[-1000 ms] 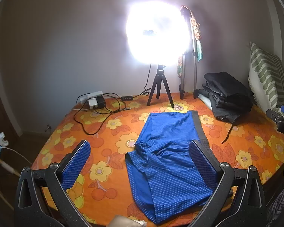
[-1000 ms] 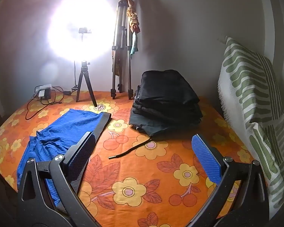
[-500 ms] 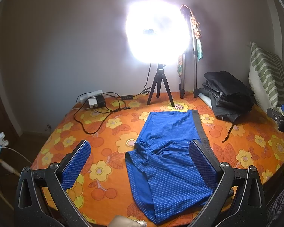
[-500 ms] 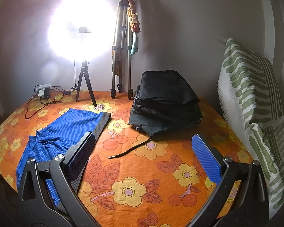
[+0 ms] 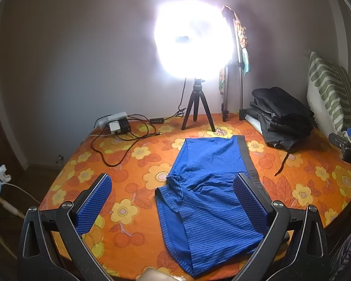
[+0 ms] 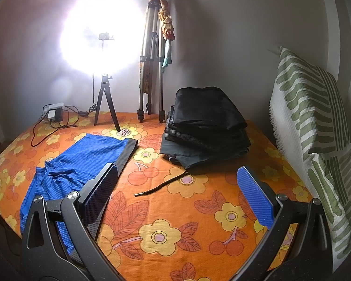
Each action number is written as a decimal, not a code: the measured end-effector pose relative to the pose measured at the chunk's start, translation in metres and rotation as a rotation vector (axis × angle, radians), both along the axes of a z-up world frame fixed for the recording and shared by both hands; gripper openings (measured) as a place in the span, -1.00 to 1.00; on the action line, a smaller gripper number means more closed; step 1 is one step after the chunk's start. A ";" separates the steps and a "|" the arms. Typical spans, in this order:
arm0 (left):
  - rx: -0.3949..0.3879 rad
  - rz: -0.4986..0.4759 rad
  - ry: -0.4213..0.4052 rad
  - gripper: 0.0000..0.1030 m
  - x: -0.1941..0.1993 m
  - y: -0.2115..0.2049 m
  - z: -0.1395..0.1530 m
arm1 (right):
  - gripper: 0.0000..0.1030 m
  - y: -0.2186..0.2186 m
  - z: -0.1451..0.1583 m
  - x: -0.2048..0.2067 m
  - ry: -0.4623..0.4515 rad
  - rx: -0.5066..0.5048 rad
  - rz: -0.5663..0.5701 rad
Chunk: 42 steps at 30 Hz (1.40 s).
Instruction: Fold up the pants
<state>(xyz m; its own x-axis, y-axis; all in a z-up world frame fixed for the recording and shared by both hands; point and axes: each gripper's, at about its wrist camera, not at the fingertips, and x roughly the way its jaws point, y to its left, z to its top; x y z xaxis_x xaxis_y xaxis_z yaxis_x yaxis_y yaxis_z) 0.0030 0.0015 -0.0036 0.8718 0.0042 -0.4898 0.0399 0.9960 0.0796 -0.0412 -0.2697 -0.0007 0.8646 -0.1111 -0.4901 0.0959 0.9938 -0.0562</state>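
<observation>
Nothing much has moved over the last second — both grippers hang where they were, and the blue shorts (image 5: pixel 210 187) lie just as they did, so the fold has not begun. I judge this a pause before the first grasp.

One pair of blue shorts lies flat on the flowered bed cover (image 5: pixel 133 164), waistband to the right, one leg hem rumpled near the middle. The left gripper (image 5: pixel 173 201) hovers above them, fingers spread wide and holding nothing; its right finger sits over the waistband side. The right gripper (image 6: pixel 187 196) hangs over bare cover just right of the shorts, fingers likewise released and empty.

Counting the rest: one stack of dark folded clothes (image 6: pixel 206 126) at the back right — how many pieces I cannot tell — with one loose drawstring (image 6: pixel 161 185) trailing from it. One bright lamp on a small tripod (image 5: pixel 196 103), one tall folded tripod (image 6: pixel 152 58) leaning against the wall, one power strip with cables (image 5: pixel 117 124), and one green-striped pillow (image 6: pixel 316 128) on the right.
</observation>
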 end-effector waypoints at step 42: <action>-0.012 -0.123 0.086 0.79 0.002 0.009 -0.024 | 1.00 0.042 -0.016 -0.014 0.032 -0.049 0.278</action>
<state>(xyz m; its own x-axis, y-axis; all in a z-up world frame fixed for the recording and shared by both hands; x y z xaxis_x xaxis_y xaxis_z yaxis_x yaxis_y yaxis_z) 0.0049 0.0108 -0.0278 0.8203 -0.1060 -0.5620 0.1674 0.9841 0.0587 -0.0554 -0.2273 -0.0165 0.8492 0.1036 -0.5178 -0.1823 0.9778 -0.1034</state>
